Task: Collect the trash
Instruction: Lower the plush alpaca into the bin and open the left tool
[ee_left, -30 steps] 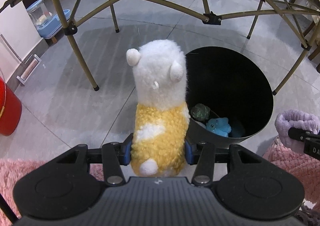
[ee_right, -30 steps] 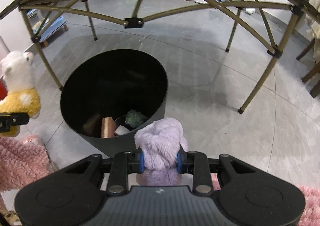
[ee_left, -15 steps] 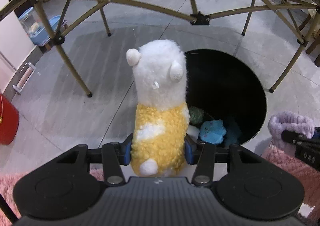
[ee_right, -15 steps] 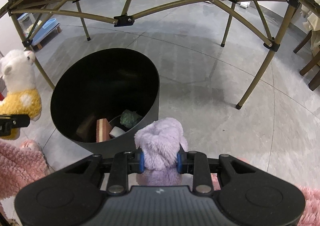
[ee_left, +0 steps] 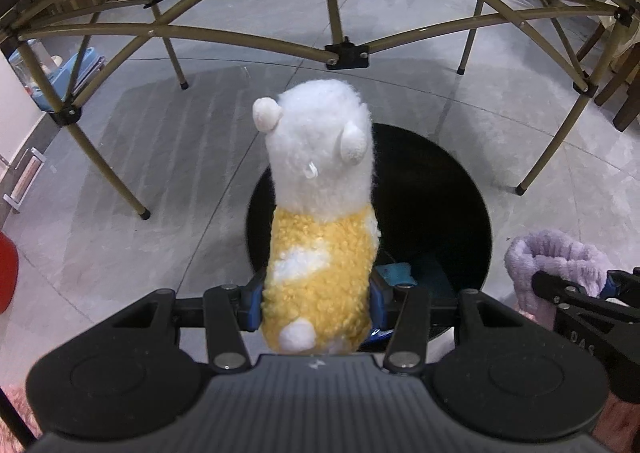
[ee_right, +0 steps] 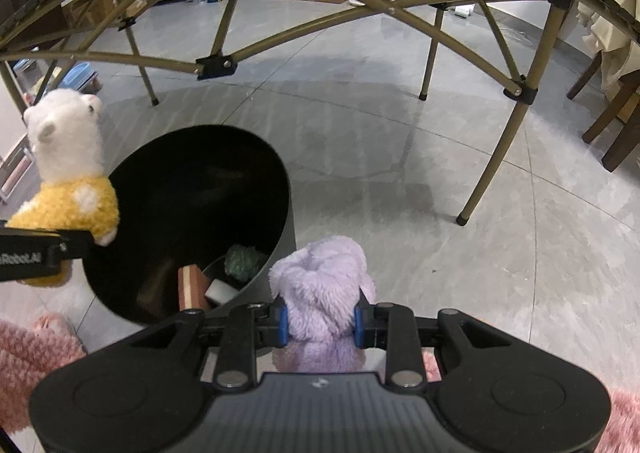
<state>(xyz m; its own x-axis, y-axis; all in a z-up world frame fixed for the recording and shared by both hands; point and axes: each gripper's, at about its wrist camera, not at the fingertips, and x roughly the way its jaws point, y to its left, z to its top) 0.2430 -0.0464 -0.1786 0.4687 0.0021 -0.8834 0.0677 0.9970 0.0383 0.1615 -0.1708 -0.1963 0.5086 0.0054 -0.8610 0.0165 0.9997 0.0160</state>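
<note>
A: Grip status, left wrist view first. What do we record?

B: We record the left gripper (ee_left: 316, 303) at lower centre, its blue pads pressed into both flanks of the alpaca plush (ee_left: 320, 221). The plush has a white head and a yellow body and stands upright between the fingers, its head toward the top of the frame. Directly behind it at centre is the black bin (ee_left: 460, 189), its mouth open toward the camera. We see a blue item (ee_left: 394, 273) low inside the bin, just right of the plush.

A: Anything else in that view?

B: At the right edge we note the purple plush (ee_left: 556, 257), held in the tip of the right gripper (ee_left: 580, 285). A folding table frame (ee_left: 346, 55) arches across the upper half, over the grey tiled floor (ee_left: 160, 157).

A: Right wrist view?

B: The right gripper (ee_right: 320, 323) sits at lower centre, narrowly closed on the purple plush (ee_right: 324, 289), which bulges above the pads. The black bin (ee_right: 256, 189) lies left of centre, its rim just beside that plush. Inside, at its lower right, we see a green crumpled item (ee_right: 244, 259), a reddish-brown block (ee_right: 192, 287) and a white piece (ee_right: 220, 291). At the left edge the alpaca plush (ee_right: 68, 169) hangs over the bin's left rim, clamped in the left gripper (ee_right: 76, 243). Pink fluffy fabric (ee_right: 32, 353) fills the lower left corner.
</note>
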